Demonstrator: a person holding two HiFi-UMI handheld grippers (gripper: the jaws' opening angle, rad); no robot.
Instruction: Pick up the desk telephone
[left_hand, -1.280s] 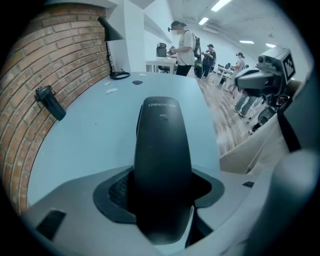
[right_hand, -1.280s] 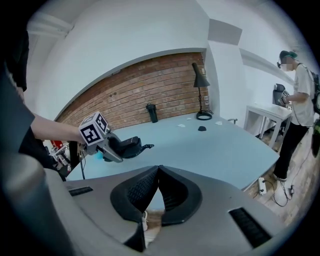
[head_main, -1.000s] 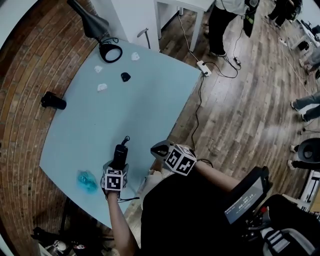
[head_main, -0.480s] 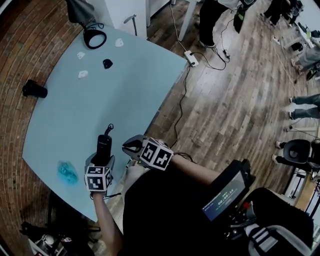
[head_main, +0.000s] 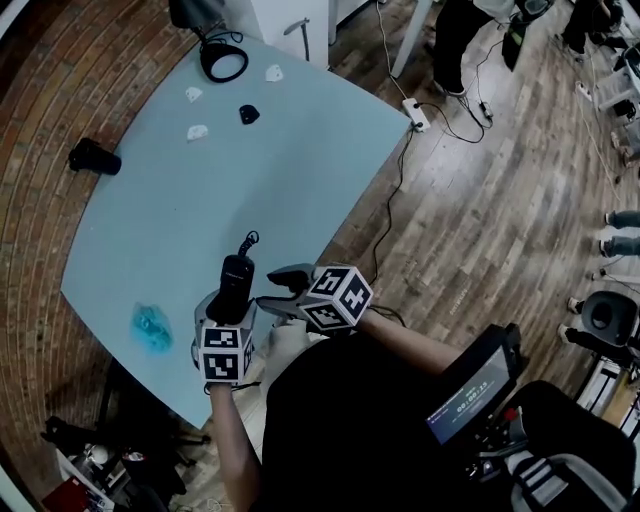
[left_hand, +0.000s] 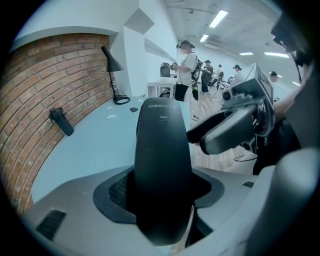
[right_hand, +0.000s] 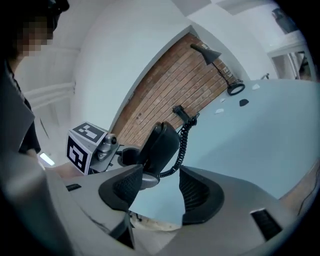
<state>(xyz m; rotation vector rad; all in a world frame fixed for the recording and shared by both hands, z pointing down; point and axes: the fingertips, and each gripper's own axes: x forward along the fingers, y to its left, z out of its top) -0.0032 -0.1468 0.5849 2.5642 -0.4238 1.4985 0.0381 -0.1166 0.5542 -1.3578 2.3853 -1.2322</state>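
The telephone's black handset (head_main: 236, 282) stands upright over the near edge of the pale blue table (head_main: 280, 180), and my left gripper (head_main: 228, 312) is shut on its lower part. In the left gripper view the handset (left_hand: 162, 160) fills the gap between the pads. A coiled black cord (right_hand: 183, 142) hangs from the handset (right_hand: 160, 142). My right gripper (head_main: 278, 288) sits just right of it, pointing left. Its jaws are opening, and its pads (right_hand: 127, 187) press on nothing; the handset's end lies just beyond them.
At the table's far end are a black desk lamp base (head_main: 223, 62), a black bottle (head_main: 93, 157), a small black object (head_main: 249, 113) and white scraps (head_main: 197, 132). A blue crumpled thing (head_main: 152, 327) lies near left. A power strip (head_main: 410, 112) lies on the wooden floor.
The right gripper's jaws have spread apart and its wrist has rolled. The left gripper has lifted the handset a little.
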